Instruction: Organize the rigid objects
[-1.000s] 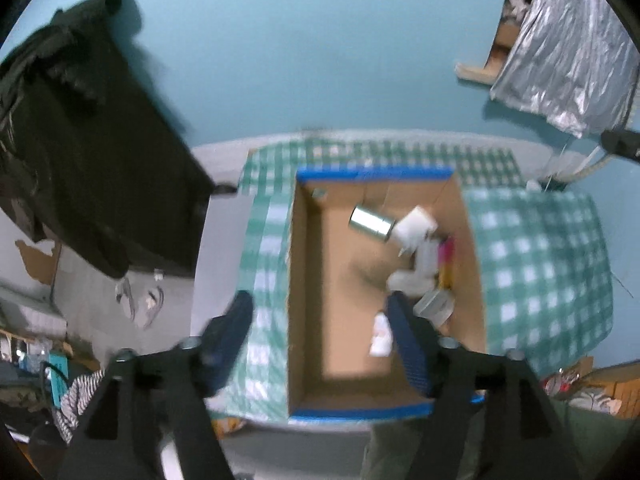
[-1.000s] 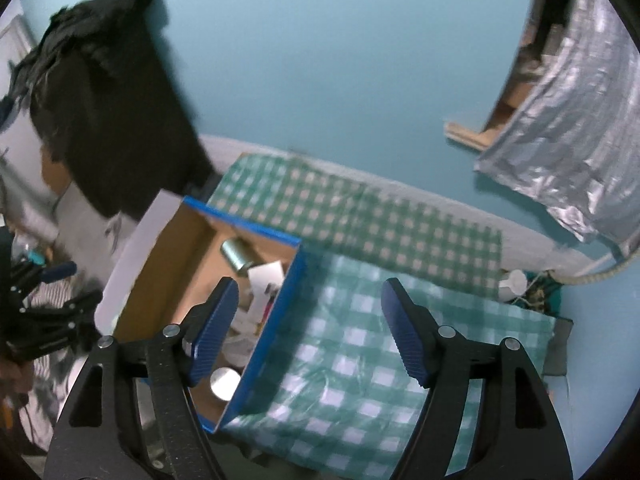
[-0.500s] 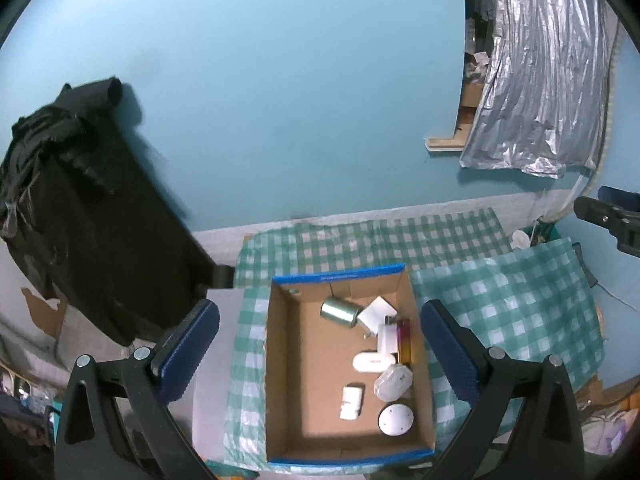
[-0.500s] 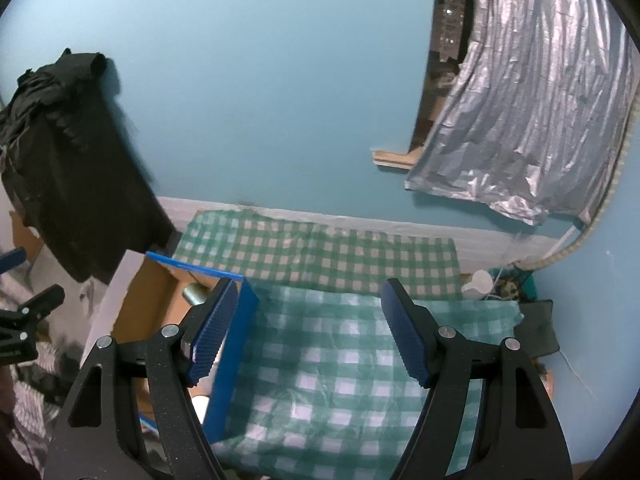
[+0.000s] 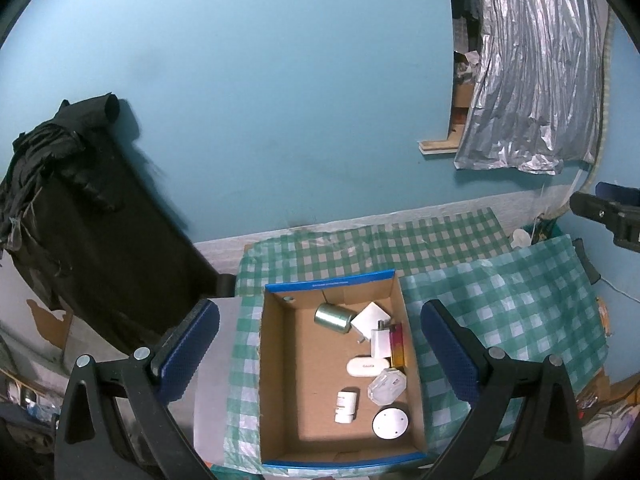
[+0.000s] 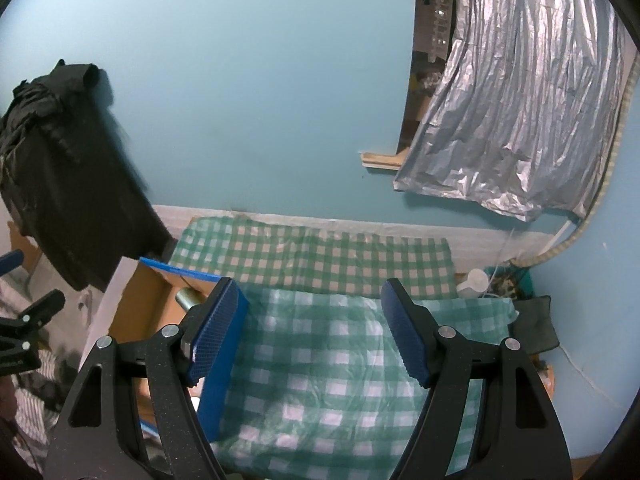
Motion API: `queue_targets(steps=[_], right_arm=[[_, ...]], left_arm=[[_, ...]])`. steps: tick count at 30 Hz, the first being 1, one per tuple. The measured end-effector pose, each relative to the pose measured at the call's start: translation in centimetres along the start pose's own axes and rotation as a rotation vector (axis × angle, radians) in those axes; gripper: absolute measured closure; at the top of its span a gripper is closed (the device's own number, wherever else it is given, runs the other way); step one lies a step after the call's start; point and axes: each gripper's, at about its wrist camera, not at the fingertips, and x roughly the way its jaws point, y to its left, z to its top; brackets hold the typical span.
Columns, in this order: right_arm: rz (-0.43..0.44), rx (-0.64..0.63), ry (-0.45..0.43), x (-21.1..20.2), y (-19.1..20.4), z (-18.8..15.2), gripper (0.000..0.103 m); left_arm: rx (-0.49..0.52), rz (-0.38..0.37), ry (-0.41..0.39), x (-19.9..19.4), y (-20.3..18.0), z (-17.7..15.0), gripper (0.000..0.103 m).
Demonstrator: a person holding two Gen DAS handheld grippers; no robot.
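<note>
The open brown cardboard box with blue-taped rim (image 5: 280,364) sits on a green-and-white checked cloth (image 5: 500,312), and the rigid objects lie inside it, gathered along its right wall. A shiny metal can (image 5: 331,317) lies on its side near the box's far wall; just right of it is a flat white square adapter (image 5: 372,317), then a white plug charger (image 5: 380,342) beside a red-and-yellow stick-shaped item (image 5: 397,346) against the right wall. Nearer the front of the box lie a white oval case (image 5: 366,367), a clear faceted plastic piece (image 5: 386,386), a small white bottle (image 5: 346,406) and a round white disc (image 5: 391,423). Beyond the box rises a teal painted wall (image 5: 280,100); a black garment (image 5: 72,216) hangs left of the box, and a crinkled silver foil sheet (image 5: 532,80) hangs to its upper right. The left gripper (image 5: 320,352) is above the box, jaws spread wide and holding nothing. The right gripper (image 6: 312,332) hangs over the checked cloth to the right of the box, jaws also apart and empty.
</note>
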Motion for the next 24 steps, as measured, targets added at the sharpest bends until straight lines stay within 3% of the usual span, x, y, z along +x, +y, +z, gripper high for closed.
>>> queue_targets(steps=[24], right_arm=[[0.043, -0.035, 0.029, 1.4, -0.7, 0.4, 0.029]], left_arm=[[-0.031, 0.002, 0.039, 0.9, -1.5, 0.4, 0.001]])
